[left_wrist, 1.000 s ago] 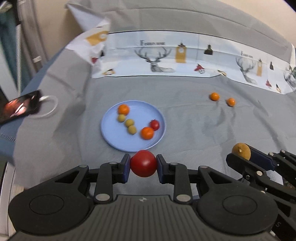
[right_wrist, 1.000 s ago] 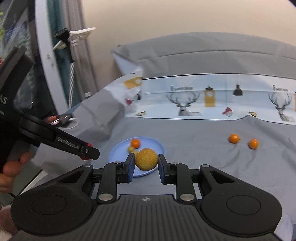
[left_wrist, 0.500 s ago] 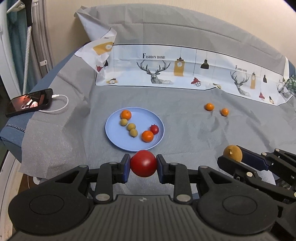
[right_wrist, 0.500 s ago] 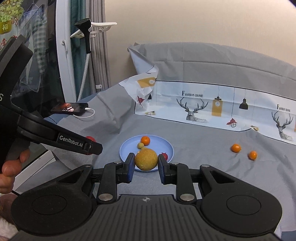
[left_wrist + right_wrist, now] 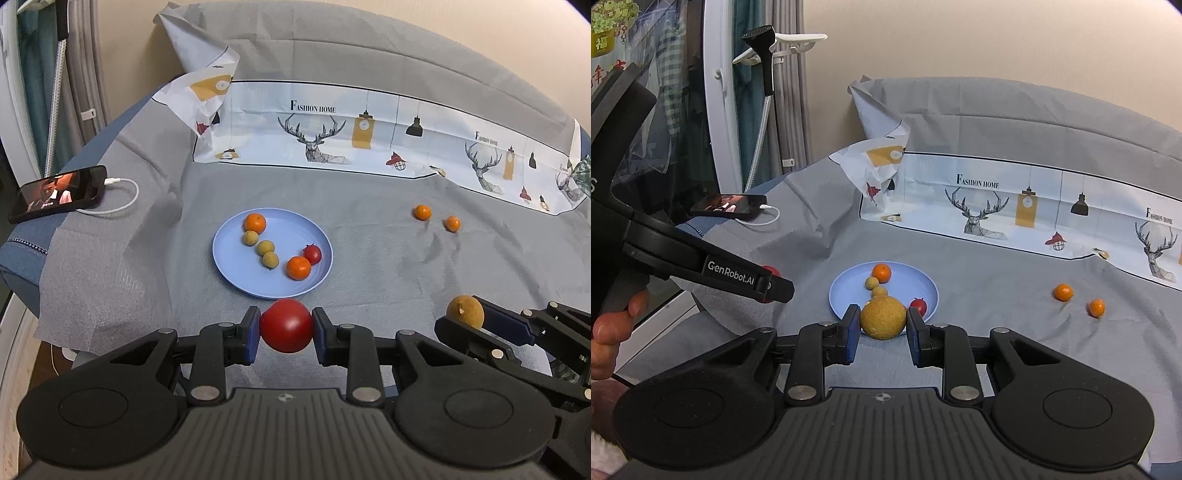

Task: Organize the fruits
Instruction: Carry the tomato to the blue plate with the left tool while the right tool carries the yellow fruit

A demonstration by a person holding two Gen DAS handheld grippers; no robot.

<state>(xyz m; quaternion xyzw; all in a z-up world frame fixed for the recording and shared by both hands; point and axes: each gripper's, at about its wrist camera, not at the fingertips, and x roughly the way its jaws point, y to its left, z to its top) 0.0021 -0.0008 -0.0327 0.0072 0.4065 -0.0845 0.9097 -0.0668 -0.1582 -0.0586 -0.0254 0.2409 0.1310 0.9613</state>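
Jaws of the left gripper (image 5: 286,330) clamped on a red tomato (image 5: 286,325), blue pads pressing both sides; fruit held clear of the grey cloth (image 5: 369,258), just short of the near rim of the blue plate (image 5: 236,273). Jaws of the right gripper (image 5: 882,325) clamped on a round yellow-brown fruit (image 5: 882,317), likewise held above the cloth, near the plate's front edge in the right wrist view.

Plate contents: two small oranges (image 5: 255,223), three small yellowish-brown fruits (image 5: 266,247) in a line, one small tomato (image 5: 312,254) touching the nearer orange.

Two more small oranges (image 5: 422,212) lie loose on the cloth, well apart from the plate, on its right.

Phone (image 5: 59,194) with lit screen and white cable at the far left edge. A person's hand (image 5: 609,328) grips the left gripper's handle.
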